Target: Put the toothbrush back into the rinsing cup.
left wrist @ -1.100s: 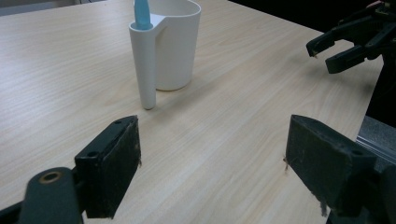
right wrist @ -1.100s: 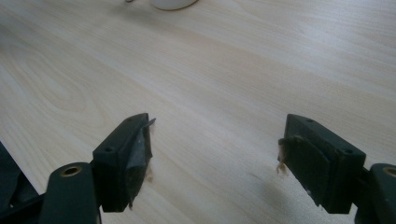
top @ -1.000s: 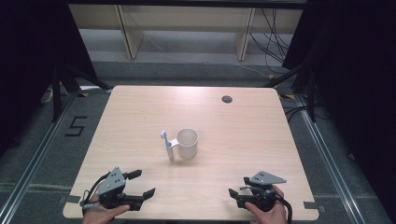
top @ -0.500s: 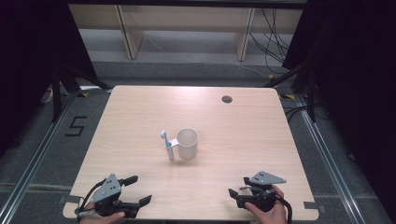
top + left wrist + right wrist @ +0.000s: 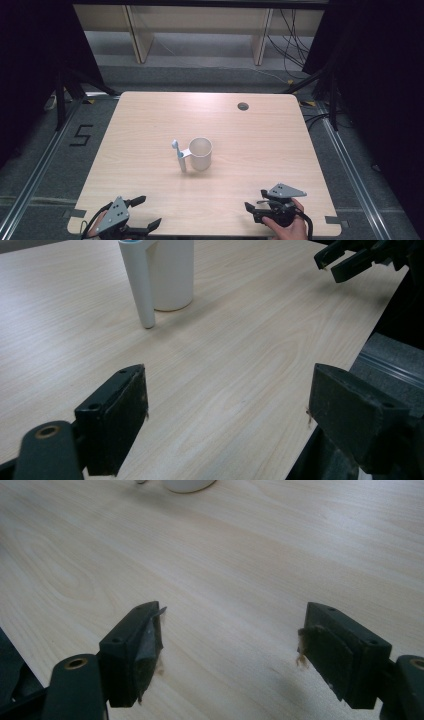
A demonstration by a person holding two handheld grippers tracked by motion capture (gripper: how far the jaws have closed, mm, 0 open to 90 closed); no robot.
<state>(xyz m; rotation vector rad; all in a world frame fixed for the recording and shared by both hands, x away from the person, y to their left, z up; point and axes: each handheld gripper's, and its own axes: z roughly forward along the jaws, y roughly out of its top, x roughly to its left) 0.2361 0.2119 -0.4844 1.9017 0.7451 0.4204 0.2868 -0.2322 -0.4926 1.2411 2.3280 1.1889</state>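
Still pre-grab, both tools, left [image 5: 142, 212] and right [image 5: 252, 210], gaping wide at the surface [image 5: 150, 125] edge, next up reaching for the white cup [image 5: 201, 153].

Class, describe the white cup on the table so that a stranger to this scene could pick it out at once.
Find the light wooden table. Near its middle stands the white cup, upright and open-topped. A white tube with a blue top is joined to its side, and both grippers lie well short of it at the near edge.
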